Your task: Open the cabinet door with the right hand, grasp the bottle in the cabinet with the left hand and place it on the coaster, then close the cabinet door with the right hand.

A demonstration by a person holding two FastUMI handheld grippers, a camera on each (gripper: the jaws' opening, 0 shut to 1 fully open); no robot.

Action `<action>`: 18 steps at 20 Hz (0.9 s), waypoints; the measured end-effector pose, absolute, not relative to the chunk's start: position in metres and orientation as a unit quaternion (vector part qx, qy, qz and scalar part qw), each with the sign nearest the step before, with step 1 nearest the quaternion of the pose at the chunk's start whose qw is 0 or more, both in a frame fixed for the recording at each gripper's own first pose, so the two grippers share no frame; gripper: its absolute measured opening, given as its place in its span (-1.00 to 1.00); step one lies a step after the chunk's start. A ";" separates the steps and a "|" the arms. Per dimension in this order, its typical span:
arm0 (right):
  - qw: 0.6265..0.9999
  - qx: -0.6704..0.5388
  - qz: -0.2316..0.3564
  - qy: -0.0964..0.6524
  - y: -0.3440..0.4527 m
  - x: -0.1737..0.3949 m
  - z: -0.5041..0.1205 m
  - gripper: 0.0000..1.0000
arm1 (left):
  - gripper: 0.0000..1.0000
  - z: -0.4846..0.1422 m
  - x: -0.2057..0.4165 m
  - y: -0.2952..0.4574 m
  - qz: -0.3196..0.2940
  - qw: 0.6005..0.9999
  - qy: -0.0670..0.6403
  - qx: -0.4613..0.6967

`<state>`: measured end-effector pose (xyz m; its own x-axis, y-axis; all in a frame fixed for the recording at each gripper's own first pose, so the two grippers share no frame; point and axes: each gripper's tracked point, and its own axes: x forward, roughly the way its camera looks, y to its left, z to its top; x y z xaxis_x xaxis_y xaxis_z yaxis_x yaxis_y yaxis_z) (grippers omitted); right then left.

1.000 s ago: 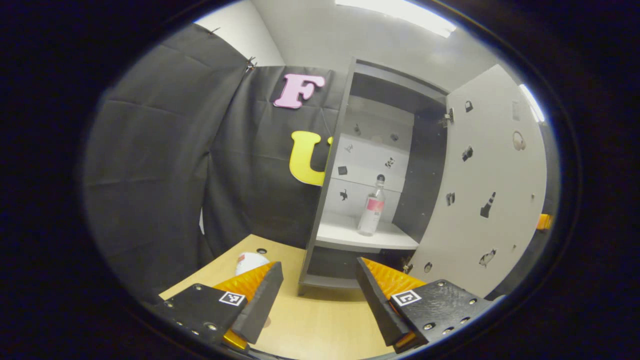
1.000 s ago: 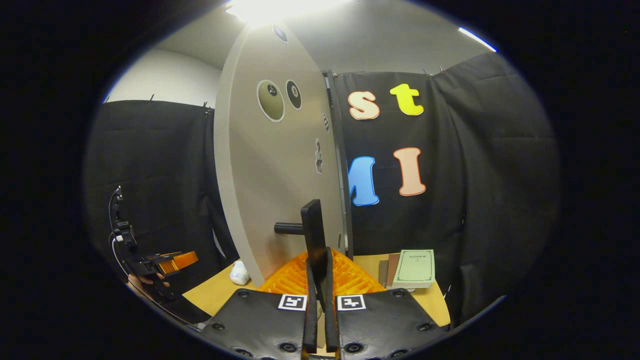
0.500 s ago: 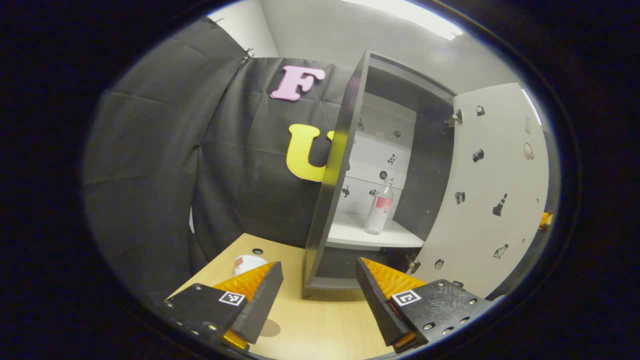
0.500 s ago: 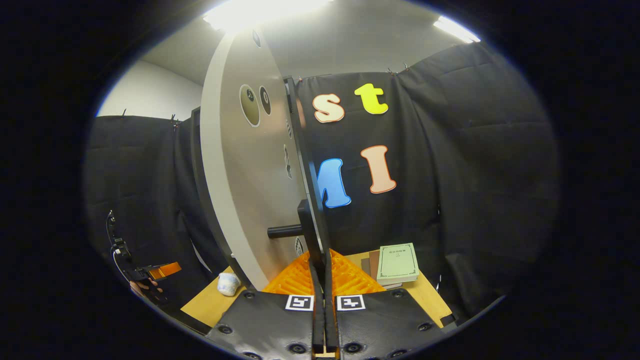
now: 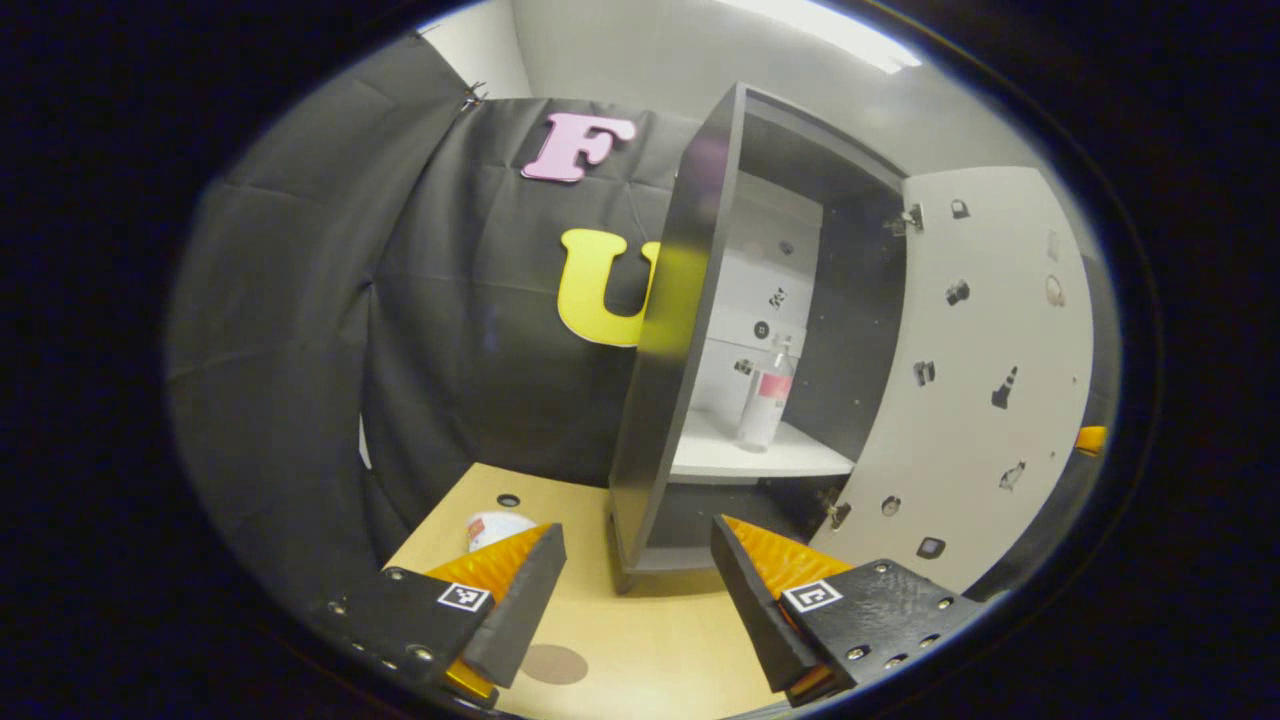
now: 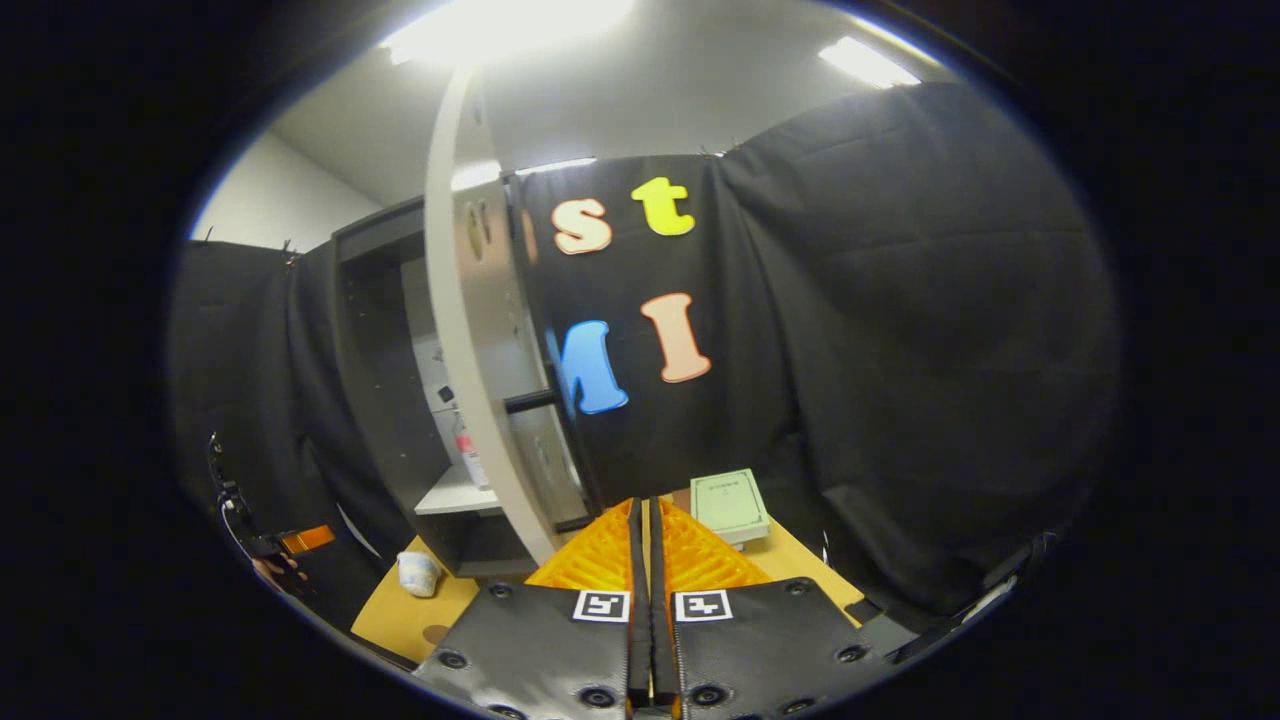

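Reaching in with my spread left tongs (image 5: 633, 590), I might topple the bottle (image 5: 764, 398); my right tongs (image 6: 645, 570) are pressed together, empty.

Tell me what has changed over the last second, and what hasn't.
The right gripper, which was shut on the door handle, has let go and drawn back from it, its fingers now closed on nothing. The cabinet door has swung wider open. The left gripper has shifted slightly, bringing the coaster into sight. Unchanged: the left gripper is open and empty, and the bottle stands upright on its shelf.
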<state>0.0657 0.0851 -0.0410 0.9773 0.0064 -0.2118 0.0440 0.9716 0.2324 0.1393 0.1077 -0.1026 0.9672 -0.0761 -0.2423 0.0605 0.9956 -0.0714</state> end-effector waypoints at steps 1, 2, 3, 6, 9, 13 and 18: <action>0.987 0.115 -0.027 0.109 0.075 0.061 -0.042 -1.00 | 0.80 -0.103 0.145 0.104 -0.041 0.991 0.124 -0.030; 0.987 0.107 -0.045 0.109 0.065 0.056 -0.040 -0.95 | 0.81 -0.102 0.150 0.097 -0.049 0.991 0.121 -0.030; 0.987 0.101 -0.060 0.107 0.057 0.052 -0.039 -0.95 | 0.81 -0.100 0.157 0.093 -0.057 0.991 0.118 -0.028; 0.987 0.095 -0.094 0.091 0.042 0.047 -0.030 -0.95 | 0.84 -0.098 0.177 0.072 -0.082 0.989 0.122 -0.025; 0.986 0.089 -0.105 0.091 0.031 0.059 -0.034 -1.00 | 0.84 -0.088 0.197 0.045 -0.108 0.986 0.119 -0.036; 0.989 0.094 -0.071 0.090 0.033 0.086 -0.035 -0.53 | 0.80 -0.066 0.224 0.015 -0.124 0.988 0.093 -0.019; 0.989 0.092 -0.063 0.096 0.018 0.139 -0.047 0.98 | 0.81 -0.040 0.267 -0.029 -0.136 0.989 0.056 -0.002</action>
